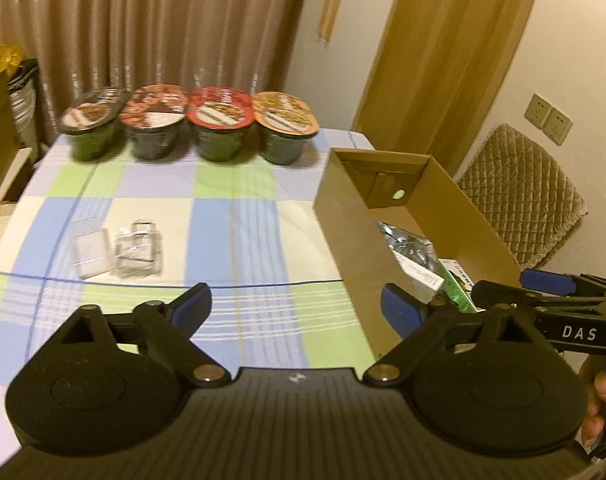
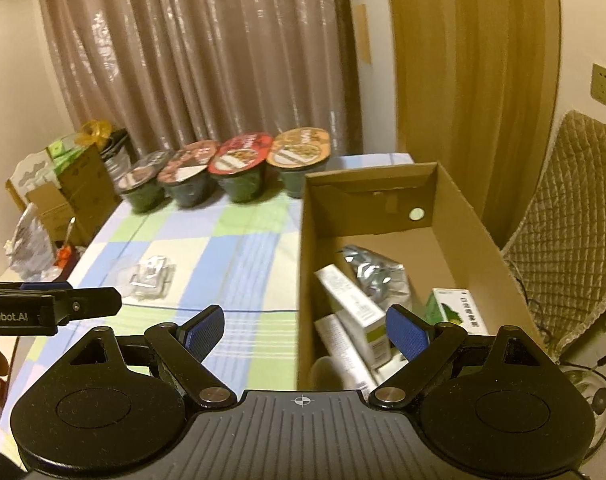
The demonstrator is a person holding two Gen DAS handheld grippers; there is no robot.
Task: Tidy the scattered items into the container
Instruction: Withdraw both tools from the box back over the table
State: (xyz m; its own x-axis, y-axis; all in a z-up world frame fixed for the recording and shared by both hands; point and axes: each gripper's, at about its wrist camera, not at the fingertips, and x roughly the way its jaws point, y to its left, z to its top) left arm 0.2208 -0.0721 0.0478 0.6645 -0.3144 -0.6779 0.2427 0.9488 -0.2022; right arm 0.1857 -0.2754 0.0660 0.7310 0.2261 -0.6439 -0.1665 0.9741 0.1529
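The left gripper (image 1: pixel 297 308) had its jaws spread wide and held nothing. Its blue ribbed pads (image 1: pixel 190 305) hung above the checked tablecloth (image 1: pixel 231 216), with free cloth in front of them. The right gripper (image 2: pixel 305 330) was also spread wide and empty. Its left pad was over the cloth and its right pad over the near end of the cardboard box (image 2: pixel 463 216), so the box's left wall passed between the two pads.

The box was long, open on top, made of plain brown cardboard, and it stood along the right edge of the table. Inside it lay one crinkled silver foil pouch (image 2: pixel 377 276), two white cartons (image 2: pixel 349 294) leaning on each other, and one green-and-white carton (image 2: pixel 453 308) against the right wall. The far half of the box floor was bare.

On the cloth, left of the box and well apart from it, two small clear plastic cases (image 1: pixel 117 250) lay just beside each other. Between them and the box the cloth was open.

At the far edge of the table four round noodle cups (image 1: pixel 191 124) stood in one row, their lids close together. Behind them hung a shiny pleated curtain (image 1: pixel 143 20). A quilted chair (image 2: pixel 575 216) stood right of the box.
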